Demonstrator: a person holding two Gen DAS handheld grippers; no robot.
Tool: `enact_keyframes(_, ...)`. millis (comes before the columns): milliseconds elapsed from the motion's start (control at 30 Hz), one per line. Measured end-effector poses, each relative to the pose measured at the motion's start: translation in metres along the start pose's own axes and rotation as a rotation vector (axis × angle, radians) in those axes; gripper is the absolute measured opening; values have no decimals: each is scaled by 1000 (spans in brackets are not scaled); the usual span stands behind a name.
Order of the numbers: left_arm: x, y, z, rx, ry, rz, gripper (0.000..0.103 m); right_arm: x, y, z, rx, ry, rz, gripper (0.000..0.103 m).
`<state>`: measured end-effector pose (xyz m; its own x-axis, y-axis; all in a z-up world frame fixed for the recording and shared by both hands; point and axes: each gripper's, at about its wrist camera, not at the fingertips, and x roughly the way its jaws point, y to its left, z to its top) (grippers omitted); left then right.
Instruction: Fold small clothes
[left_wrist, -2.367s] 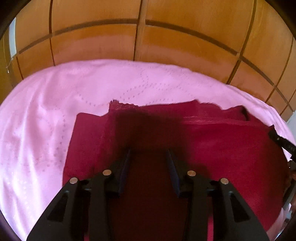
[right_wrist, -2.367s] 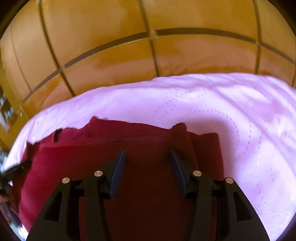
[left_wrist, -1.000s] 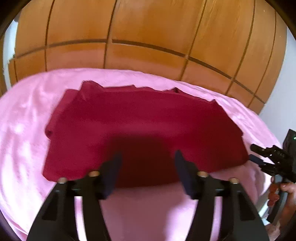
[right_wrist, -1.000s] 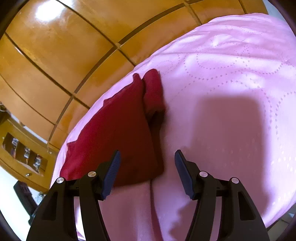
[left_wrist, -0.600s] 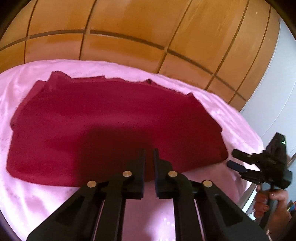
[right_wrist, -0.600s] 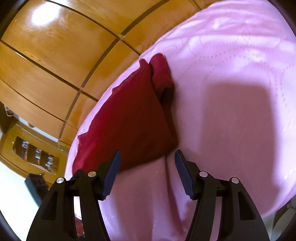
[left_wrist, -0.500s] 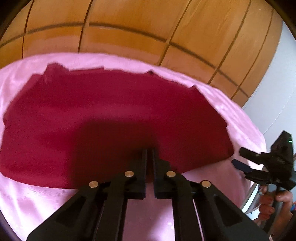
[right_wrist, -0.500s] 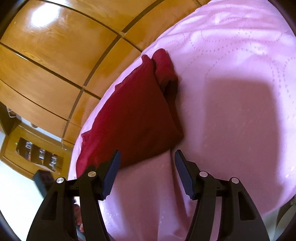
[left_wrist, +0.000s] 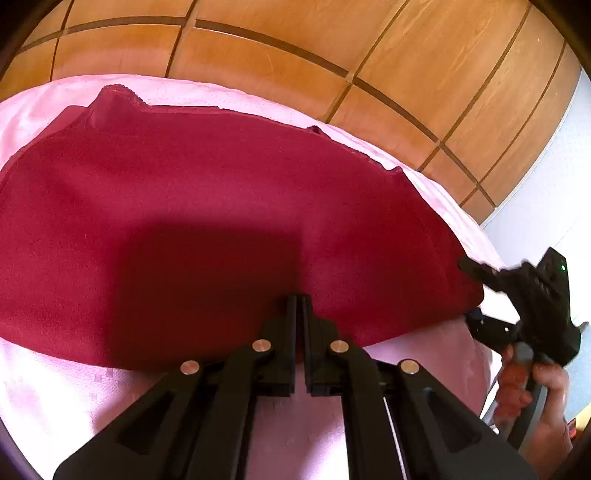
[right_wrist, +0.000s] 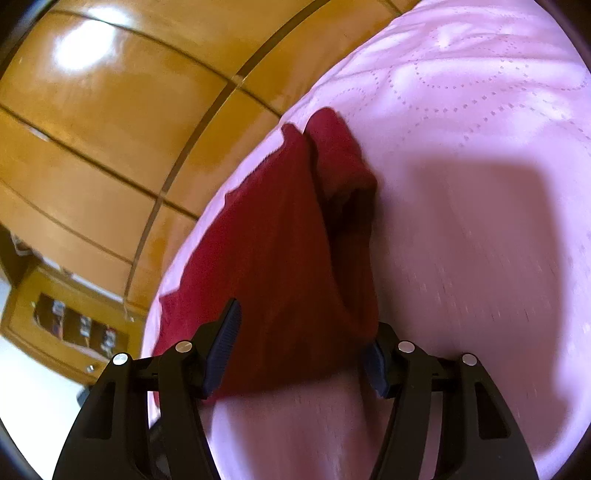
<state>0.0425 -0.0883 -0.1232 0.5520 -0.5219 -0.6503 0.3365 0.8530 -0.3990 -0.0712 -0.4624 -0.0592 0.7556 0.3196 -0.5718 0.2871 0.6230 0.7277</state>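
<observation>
A dark red folded garment (left_wrist: 221, 206) lies flat on the pink bedspread (left_wrist: 92, 391). My left gripper (left_wrist: 300, 301) is shut, its tips over the garment's near edge; no cloth shows between the fingers. My right gripper (right_wrist: 301, 332) is open, its fingers straddling the garment's near corner (right_wrist: 288, 258) at the right end. The right gripper (left_wrist: 476, 295) also shows in the left wrist view, at the garment's right edge, held by a hand.
A wooden panelled wall (left_wrist: 332, 55) stands behind the bed. The pink bedspread (right_wrist: 480, 184) stretches wide to the right of the garment. A wooden cabinet (right_wrist: 55, 325) stands low at the left in the right wrist view.
My left gripper closed and moved forward over the garment's near edge. My right gripper stayed open and moved in onto the garment's corner.
</observation>
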Motion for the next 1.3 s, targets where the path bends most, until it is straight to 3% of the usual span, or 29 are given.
enact_keyframes(200, 0, 2, 0, 0, 3, -4, 3, 12, -9, 26, 77, -62, 27, 60)
enact_keyframes(333, -1, 3, 0, 4, 7, -2, 3, 23, -8, 38, 60, -48, 8, 58)
enact_keyframes(400, -1, 2, 0, 3, 7, 0, 3, 28, -4, 40, 28, -44, -11, 46)
enact_keyframes(467, -1, 2, -1, 8, 3, 2, 3, 32, -7, 40, 26, -40, -22, 28)
enact_keyframes(700, -5, -2, 1, 22, -11, 17, 3, 26, -12, 39, 96, -60, 21, 18)
enact_keyframes(767, -12, -5, 4, 35, -16, 26, 8, 23, -9, 40, 115, -62, 25, 18)
enact_keyframes(833, -25, -3, 8, 34, -44, 39, 37, 20, -1, 43, 121, -68, 28, 18)
enact_keyframes(900, -39, 2, 13, 27, -81, 55, 48, 17, 13, 47, 95, -76, 19, 18)
enact_keyframes(1067, -74, 35, 24, -4, -160, 197, 61, 8, 59, 55, 2, -92, -2, 18)
enact_keyframes(1133, -87, 53, 27, -51, -194, 236, 70, 5, 78, 55, -21, -99, 11, 18)
enact_keyframes(1300, -114, 99, 24, -173, -248, 318, 75, 3, 125, 50, -102, -118, 25, 18)
